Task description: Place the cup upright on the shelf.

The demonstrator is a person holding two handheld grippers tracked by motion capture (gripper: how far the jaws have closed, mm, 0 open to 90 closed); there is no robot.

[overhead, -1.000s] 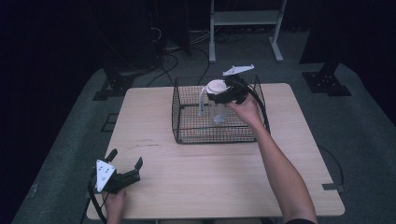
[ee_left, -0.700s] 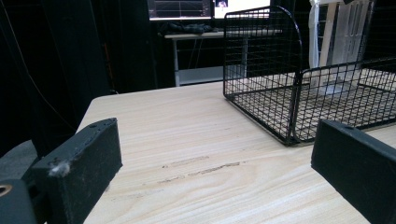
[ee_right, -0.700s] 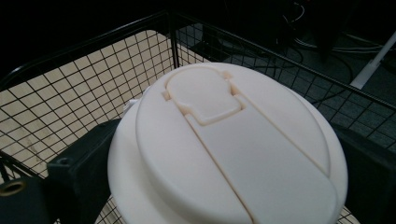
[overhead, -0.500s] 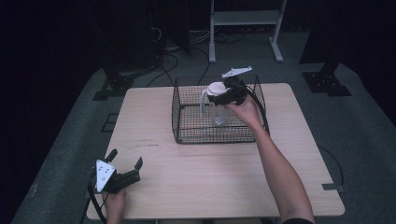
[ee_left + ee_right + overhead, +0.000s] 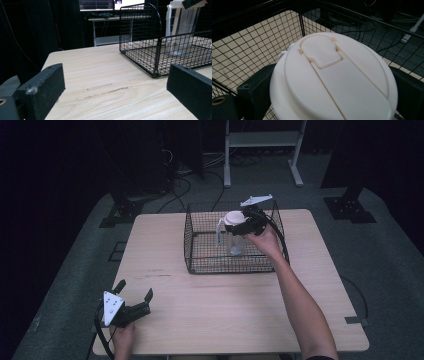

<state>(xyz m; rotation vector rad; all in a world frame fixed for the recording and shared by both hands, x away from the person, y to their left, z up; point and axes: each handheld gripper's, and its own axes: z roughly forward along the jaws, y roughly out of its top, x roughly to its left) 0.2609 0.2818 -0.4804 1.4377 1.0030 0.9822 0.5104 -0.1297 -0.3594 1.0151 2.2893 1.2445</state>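
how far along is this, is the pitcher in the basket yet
Mostly there. The clear pitcher stands upright inside the wire basket, its base apparently on the floor. The right gripper grips it by the white lid. Left: letting go and lifting out. The left gripper rests open near the table corner.
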